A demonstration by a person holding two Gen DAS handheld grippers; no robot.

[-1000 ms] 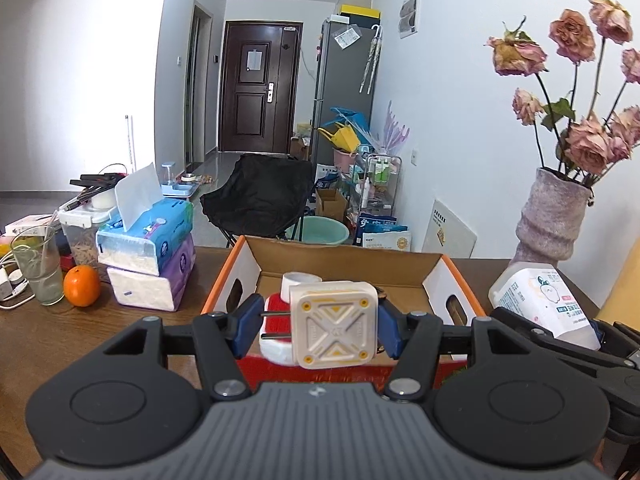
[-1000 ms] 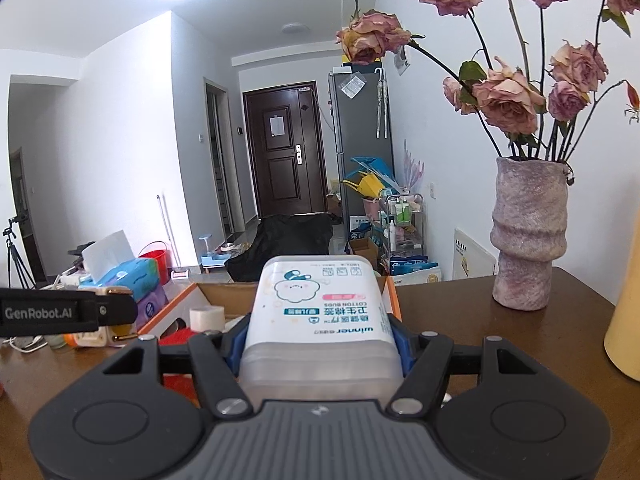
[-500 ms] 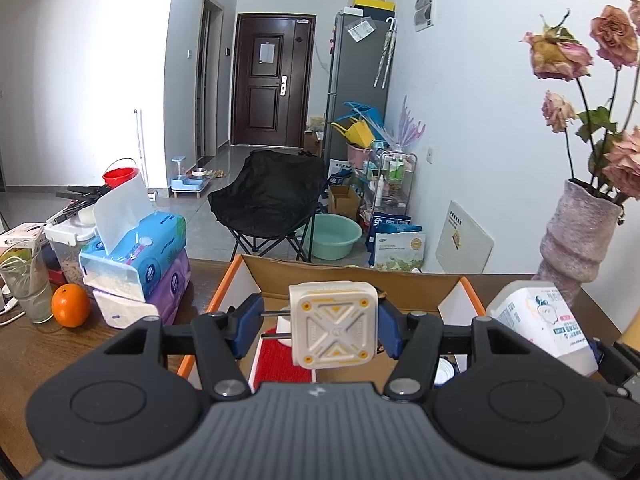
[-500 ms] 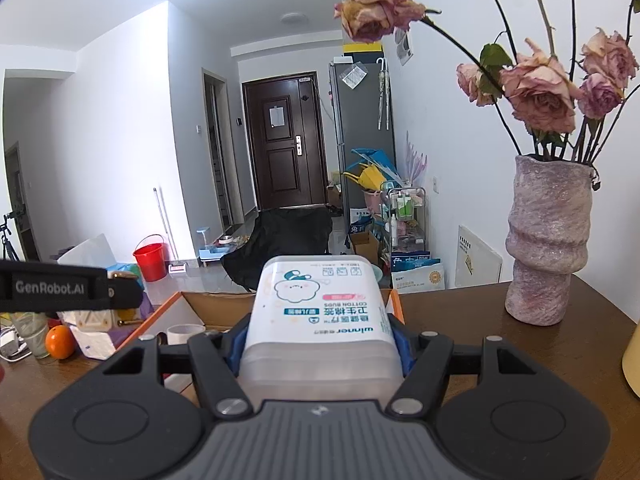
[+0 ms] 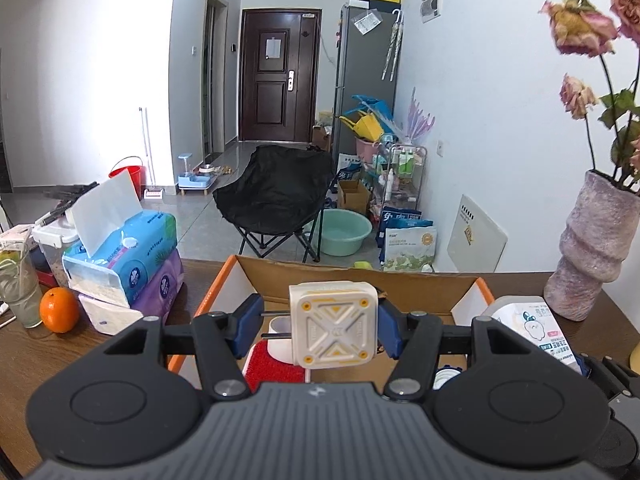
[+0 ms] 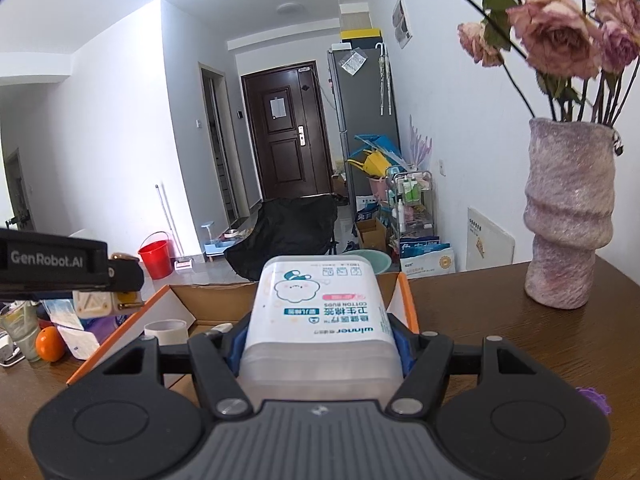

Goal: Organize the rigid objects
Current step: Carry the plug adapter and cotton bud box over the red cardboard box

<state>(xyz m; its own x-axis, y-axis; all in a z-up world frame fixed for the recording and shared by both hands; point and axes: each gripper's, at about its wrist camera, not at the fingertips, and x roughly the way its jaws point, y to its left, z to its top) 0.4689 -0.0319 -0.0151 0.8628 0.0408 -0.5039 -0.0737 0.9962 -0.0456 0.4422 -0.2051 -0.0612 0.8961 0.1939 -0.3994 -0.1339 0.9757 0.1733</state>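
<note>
My left gripper (image 5: 320,328) is shut on a cream square plug adapter (image 5: 334,324) and holds it above the open cardboard box (image 5: 344,276) with orange edges. In the box lie a red brush pad (image 5: 272,366) and a white tape roll (image 5: 280,338). My right gripper (image 6: 318,344) is shut on a clear cotton buds box (image 6: 320,316), held over the same cardboard box's right side (image 6: 406,300). The cotton buds box also shows in the left wrist view (image 5: 528,328). The left gripper with the adapter shows in the right wrist view (image 6: 96,300).
A pink vase (image 6: 568,216) with dried roses stands on the brown table at the right. Stacked tissue packs (image 5: 128,256), an orange (image 5: 59,310) and a glass (image 5: 20,292) stand left of the box. A black chair (image 5: 276,196) stands beyond the table.
Both grippers have risen and moved forward with their loads; the cardboard box sits lower in both views. The adapter and cotton buds box stay gripped.
</note>
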